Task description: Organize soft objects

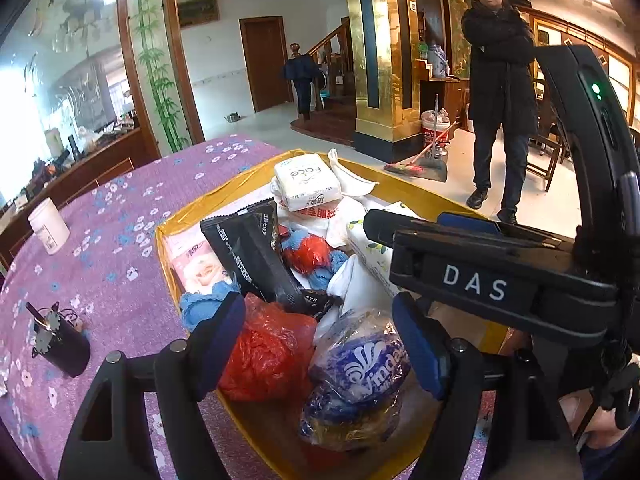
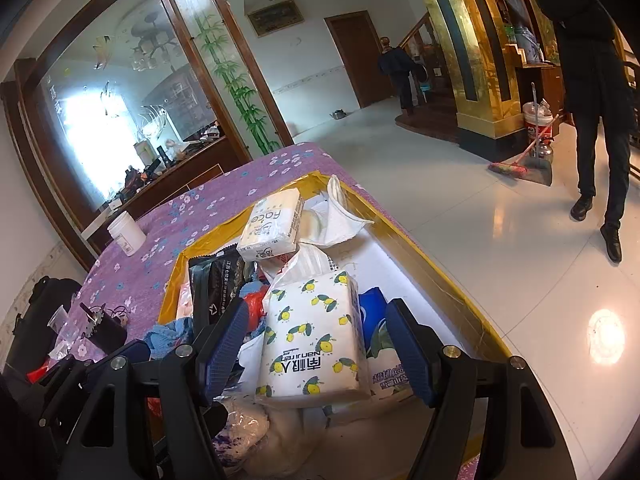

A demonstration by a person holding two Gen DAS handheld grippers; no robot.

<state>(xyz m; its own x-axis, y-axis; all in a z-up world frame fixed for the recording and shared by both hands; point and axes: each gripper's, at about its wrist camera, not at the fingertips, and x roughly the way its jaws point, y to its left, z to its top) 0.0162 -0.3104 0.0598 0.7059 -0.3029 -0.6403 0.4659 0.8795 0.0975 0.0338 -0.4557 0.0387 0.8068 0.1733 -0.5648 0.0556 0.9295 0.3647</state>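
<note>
Two grippers: both are over the yellow box [image 1: 168,236] on the table with purple flowered cloth [image 1: 120,208].
Left gripper [image 1: 320,340]: jaws stand wide apart, pads pressing on nothing. Below the gap lie a clear bag of blue Vinda tissue packs [image 1: 360,372] and a red plastic bag [image 1: 268,352].
Right gripper [image 2: 316,344]: jaws also wide. A white tissue pack with lemon print [image 2: 312,336] stands between the fingers, with a small gap on each side; not gripped.
Box contents: soft things in a heap. A white "face" tissue pack [image 1: 308,180] is on top at the far end, a black packet [image 1: 256,256] leans in the middle, blue cloth [image 1: 200,304] is at the near left.
Outside the box: a white jar [image 1: 48,226] and a black cup [image 1: 64,344], on the cloth to the left.
Person in dark clothes [image 1: 500,80]: stands on the floor beyond the table.
</note>
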